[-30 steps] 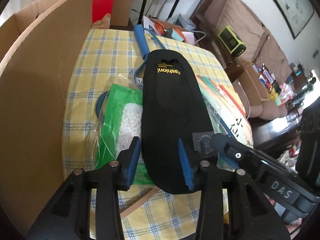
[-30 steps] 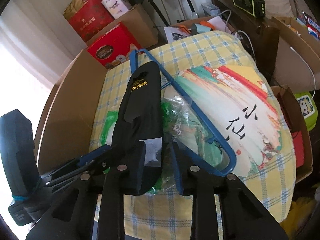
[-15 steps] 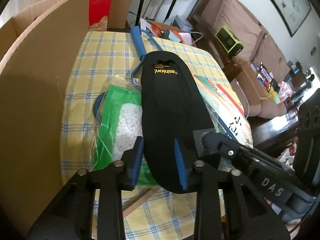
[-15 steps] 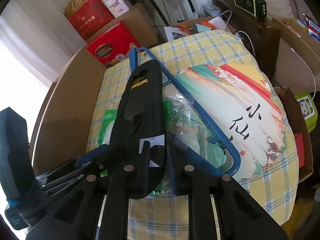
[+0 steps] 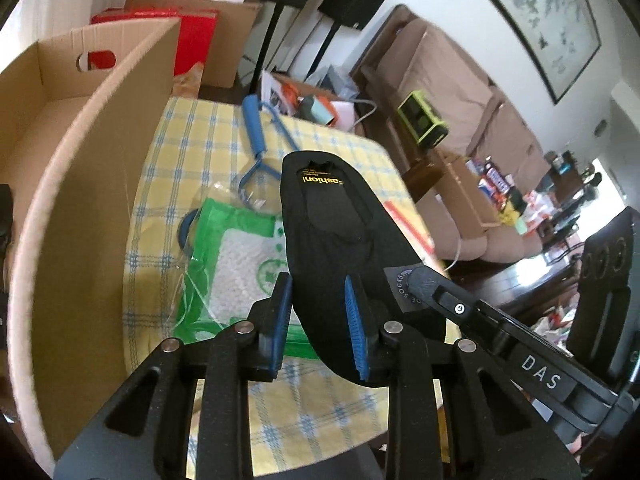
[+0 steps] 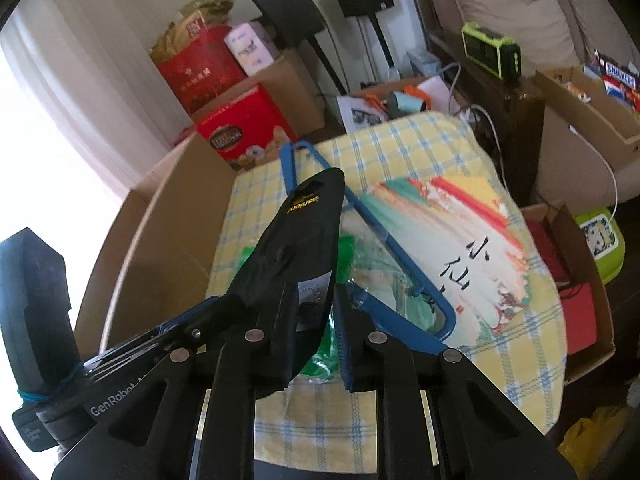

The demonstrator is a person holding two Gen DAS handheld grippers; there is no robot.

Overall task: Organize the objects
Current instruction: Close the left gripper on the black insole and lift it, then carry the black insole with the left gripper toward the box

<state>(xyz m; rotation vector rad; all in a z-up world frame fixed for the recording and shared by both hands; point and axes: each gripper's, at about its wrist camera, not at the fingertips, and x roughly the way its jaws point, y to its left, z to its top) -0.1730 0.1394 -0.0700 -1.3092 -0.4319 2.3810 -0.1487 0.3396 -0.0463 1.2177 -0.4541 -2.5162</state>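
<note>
A flat black pack of socks (image 5: 340,240) with yellow lettering is lifted off the table and also shows in the right wrist view (image 6: 298,248). My left gripper (image 5: 320,328) is shut on its near end. My right gripper (image 6: 320,320) comes in from the right and pinches the pack's labelled edge beside it; its jaws look nearly closed. Below lie a green bag of white pellets (image 5: 240,264) and a blue hanger (image 5: 256,140). An open cardboard box (image 5: 80,184) stands at the left.
The table wears a yellow checked cloth (image 5: 192,152). A colourful printed bag (image 6: 460,248) lies on its right half. Red gift boxes (image 6: 244,128), more cartons, speaker stands and a sofa (image 5: 460,92) surround the table.
Both grippers have lifted the black sock pack upward and tilted it; the box's inside has come into view at left. The jaws have closed in on the pack.
</note>
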